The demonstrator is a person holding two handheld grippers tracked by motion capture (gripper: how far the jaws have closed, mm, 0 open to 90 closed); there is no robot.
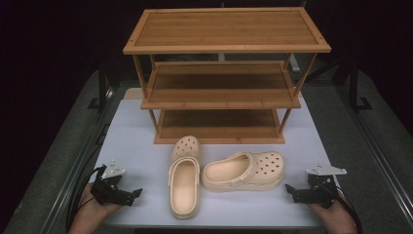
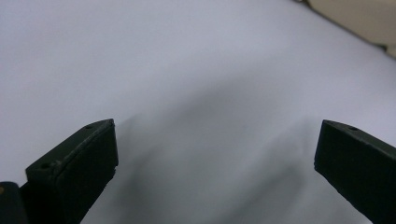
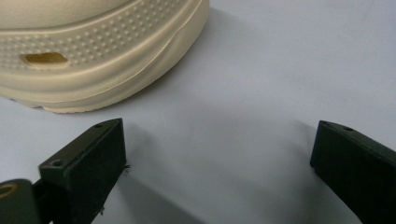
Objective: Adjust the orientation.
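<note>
On the white desk (image 1: 131, 141), before a wooden rack (image 1: 221, 78), two cream clogs (image 1: 185, 181) (image 1: 245, 170) lie side by side, touching. Left tongs (image 1: 137, 193) and right tongs (image 1: 288, 189) rest wide apart near the front corners, jaws spread with nothing between them, the right just beside the sideways clog's toe

Two cream clogs (image 1: 185, 183) (image 1: 243, 170) side by side on white table (image 1: 136, 141) — soles down, at right angles.

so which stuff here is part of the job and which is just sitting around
Part of the job:
- left clog, toe toward the rack
- right clog, lying crosswise
- left gripper, open
- right gripper, open

Just there:
- wooden shoe rack, shelves bare
- white table
</note>
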